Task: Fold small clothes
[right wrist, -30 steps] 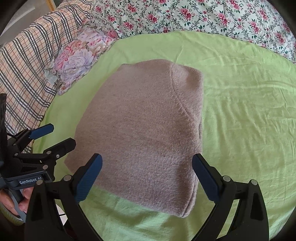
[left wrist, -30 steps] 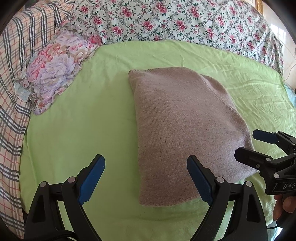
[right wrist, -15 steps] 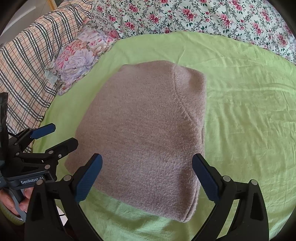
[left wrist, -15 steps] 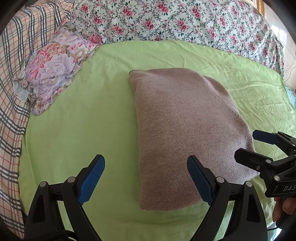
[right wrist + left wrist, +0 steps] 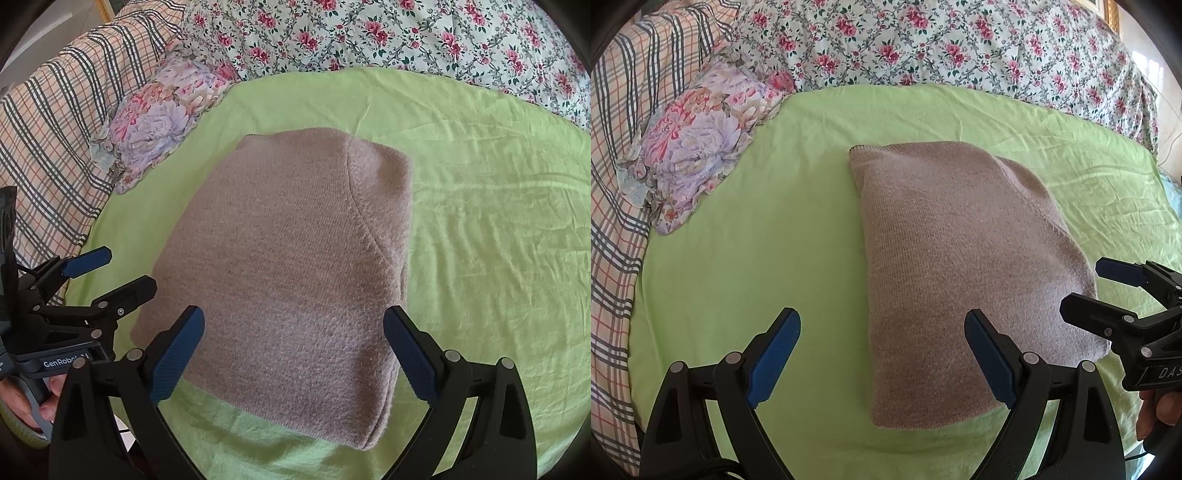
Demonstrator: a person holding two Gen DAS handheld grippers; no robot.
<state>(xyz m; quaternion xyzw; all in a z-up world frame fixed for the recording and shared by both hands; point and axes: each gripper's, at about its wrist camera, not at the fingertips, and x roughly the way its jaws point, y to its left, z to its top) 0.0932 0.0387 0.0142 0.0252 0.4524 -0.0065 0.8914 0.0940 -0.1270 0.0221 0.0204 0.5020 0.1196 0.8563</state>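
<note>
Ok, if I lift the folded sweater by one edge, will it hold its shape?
Probably not: the sweater is soft fuzzy knit, so the layers would likely droop and unfold. It looks light. Pushed, it would probably bunch on the wrinkled green sheet rather than slide.

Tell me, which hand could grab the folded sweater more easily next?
Probably the right. The right gripper hangs open straight over the near edge of the sweater. The left gripper is open too, but half over the bare green sheet, at the sweater's left side.
</note>
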